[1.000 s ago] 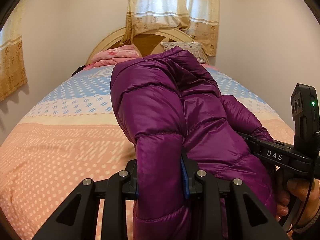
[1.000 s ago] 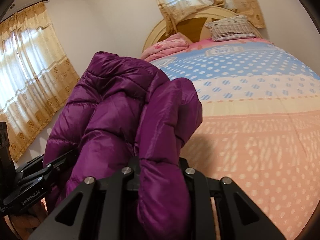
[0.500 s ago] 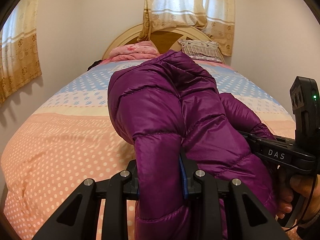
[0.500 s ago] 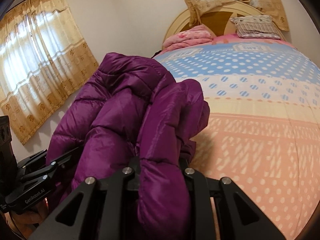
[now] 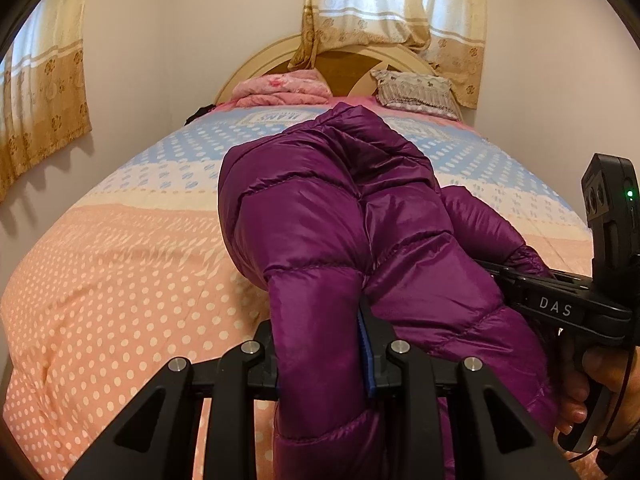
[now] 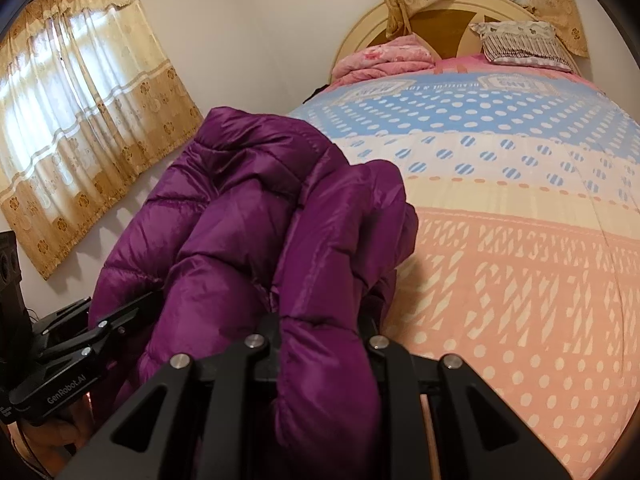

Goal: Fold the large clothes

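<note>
A shiny purple quilted down jacket (image 5: 340,220) hangs bunched between both grippers above the near end of a bed (image 5: 112,280). My left gripper (image 5: 320,352) is shut on a thick fold of it, the blue pad pressing its right side. My right gripper (image 6: 322,344) is shut on another fold of the same jacket (image 6: 248,232). In the left wrist view the right gripper (image 5: 560,300) reaches into the jacket from the right, with a hand on its handle. The left gripper (image 6: 72,364) shows at the lower left of the right wrist view. The fingertips are buried in fabric.
The bed carries a dotted cover, peach near me and blue farther off. A pink folded blanket (image 5: 280,88) and a patterned pillow (image 5: 416,90) lie by the rounded headboard (image 5: 348,56). Curtained windows (image 6: 80,120) stand on the left wall and behind the headboard.
Both grippers have carried the jacket forward over the bed and a little lower; the headboard has shifted right in both views. The grips are unchanged.
</note>
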### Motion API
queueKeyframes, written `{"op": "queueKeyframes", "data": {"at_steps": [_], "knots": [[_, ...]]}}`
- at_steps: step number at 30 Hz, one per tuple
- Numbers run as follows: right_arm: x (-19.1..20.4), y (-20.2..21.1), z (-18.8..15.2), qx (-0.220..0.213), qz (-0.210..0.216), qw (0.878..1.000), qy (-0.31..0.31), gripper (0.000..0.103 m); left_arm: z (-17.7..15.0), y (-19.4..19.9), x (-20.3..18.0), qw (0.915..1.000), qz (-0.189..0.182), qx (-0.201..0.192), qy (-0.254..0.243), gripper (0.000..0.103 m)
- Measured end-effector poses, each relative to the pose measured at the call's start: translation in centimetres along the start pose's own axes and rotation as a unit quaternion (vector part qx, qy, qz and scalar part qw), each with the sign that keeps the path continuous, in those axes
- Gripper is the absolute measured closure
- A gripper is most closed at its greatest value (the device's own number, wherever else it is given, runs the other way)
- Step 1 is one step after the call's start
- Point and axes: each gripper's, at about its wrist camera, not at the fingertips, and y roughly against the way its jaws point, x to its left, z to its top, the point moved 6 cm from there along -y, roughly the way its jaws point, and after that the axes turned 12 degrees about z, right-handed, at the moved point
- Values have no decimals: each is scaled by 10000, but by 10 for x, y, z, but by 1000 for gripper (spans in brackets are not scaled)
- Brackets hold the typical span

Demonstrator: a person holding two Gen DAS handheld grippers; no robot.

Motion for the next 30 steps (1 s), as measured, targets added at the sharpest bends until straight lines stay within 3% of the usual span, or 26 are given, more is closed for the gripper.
{"op": "queueKeyframes", "data": {"at_steps": [11, 16, 26, 30], "knots": [[-10, -16, -14, 197, -161, 9995, -191, 80, -17, -23, 8, 9989, 324, 335, -63, 49], [-15, -20, -19, 218, -184, 9992, -296, 72, -18, -26, 11, 9981, 535, 315, -44, 35], [-17, -24, -23, 195, -259, 9990, -315, 63, -23, -33, 17, 9976, 614, 267, 152, 23], [-21, -24, -25, 150, -334, 9986, -377, 54, -24, -35, 17, 9976, 594, 281, 195, 20]]}}
